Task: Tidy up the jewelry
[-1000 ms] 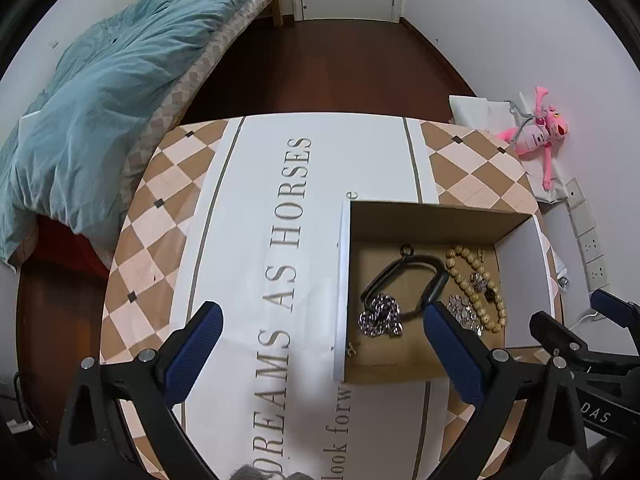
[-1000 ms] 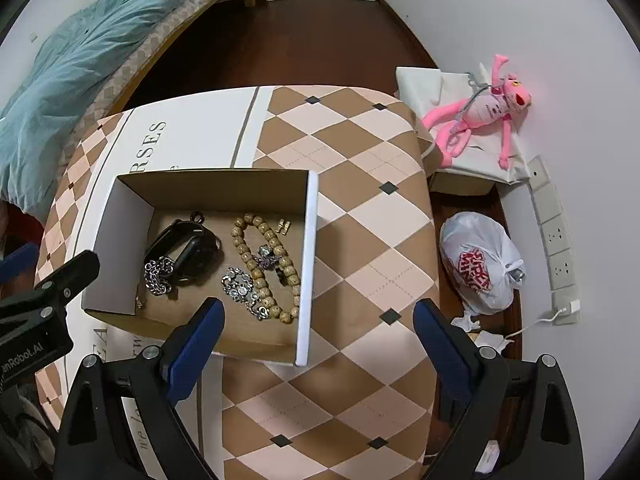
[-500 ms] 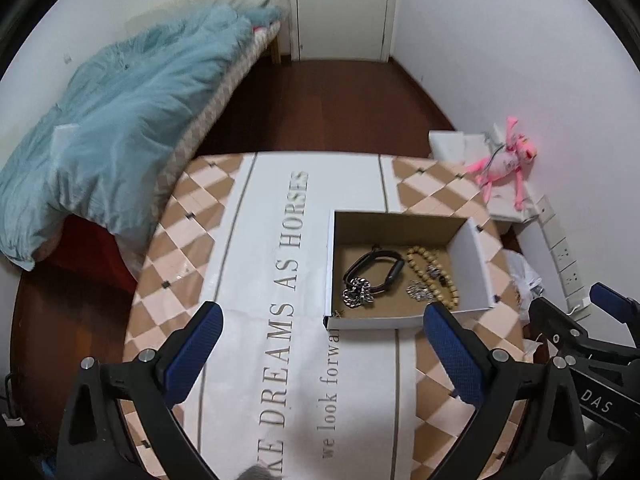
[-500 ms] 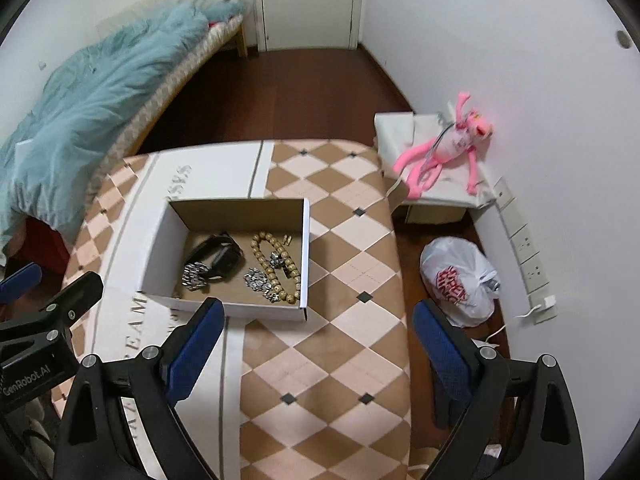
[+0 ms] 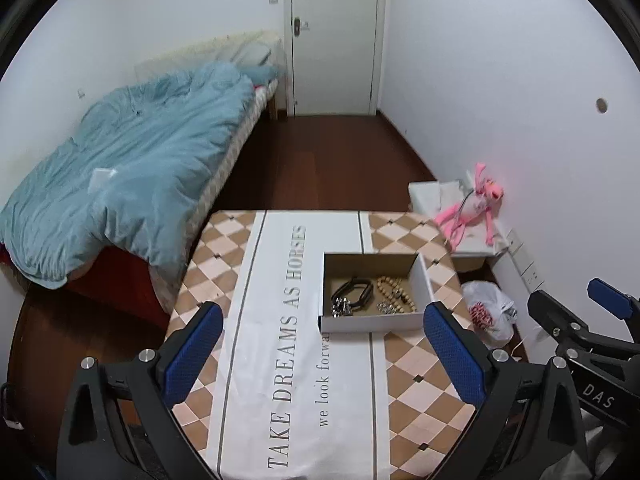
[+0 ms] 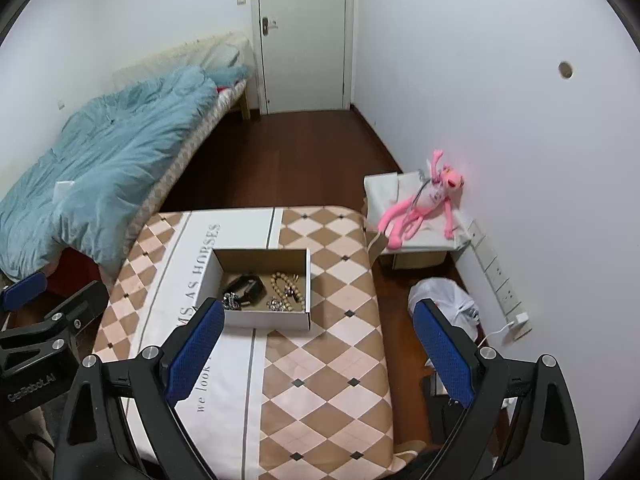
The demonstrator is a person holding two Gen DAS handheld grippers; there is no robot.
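Far left lies a bed under a rumpled pale-blue duvet (image 5: 120, 184), well apart from the work. Next comes the table covered by a brown-and-cream diamond-pattern cloth with a white lettered runner (image 5: 264, 320). The left gripper (image 5: 320, 344), black-framed with blue padded fingers, hovers high above the runner with its jaws spread wide and nothing between them.

Right of the lettering sits the shallow open cardboard box with white outer walls (image 5: 368, 325). Inside, on its brown floor, lie a black strap-like band with a silver chain (image 5: 352, 296) on the left and a string of tan wooden beads (image 5: 394, 292) with small silvery pieces beside it on the right. Everything visible is already in the box.

The right gripper (image 6: 316, 348), of the same build, hangs above the table's near edge, also gaping and empty. Against the right wall lie a pink plush toy (image 6: 420, 208) and a white plastic bag (image 6: 444, 304).

Judging by this, the sorting looks finished or nearly so; any next move would be checking that no piece is left outside the box.
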